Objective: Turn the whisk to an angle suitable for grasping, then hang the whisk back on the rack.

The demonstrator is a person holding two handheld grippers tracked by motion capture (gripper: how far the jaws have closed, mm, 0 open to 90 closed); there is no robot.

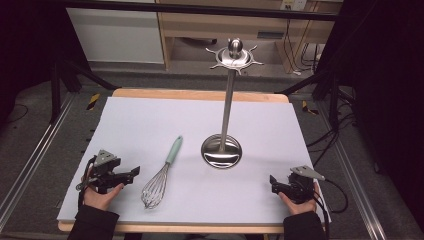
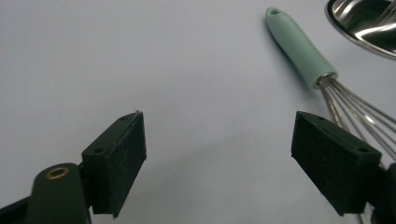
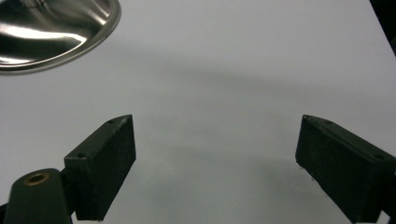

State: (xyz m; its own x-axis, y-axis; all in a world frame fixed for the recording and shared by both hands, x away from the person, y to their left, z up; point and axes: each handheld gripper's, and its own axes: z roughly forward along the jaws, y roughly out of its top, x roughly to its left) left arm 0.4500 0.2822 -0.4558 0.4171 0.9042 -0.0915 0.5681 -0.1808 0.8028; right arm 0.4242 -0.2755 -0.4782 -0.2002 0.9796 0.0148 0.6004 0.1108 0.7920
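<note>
A mint-green-handled whisk (image 1: pixel 161 175) and a shiny silver stand (image 1: pixel 223 145) sit on a pale lavender-white sheet (image 1: pixel 150 120).

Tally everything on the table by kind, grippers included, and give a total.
Whisk: 1
Stand: 1
Grippers: 2, left gripper and right gripper, both open and holding nothing
Total: 4

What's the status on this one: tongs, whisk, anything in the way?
Left tongs and right tongs open, empty. Whisk flat beside left tongs, untouched. Path unobstructed.
</note>
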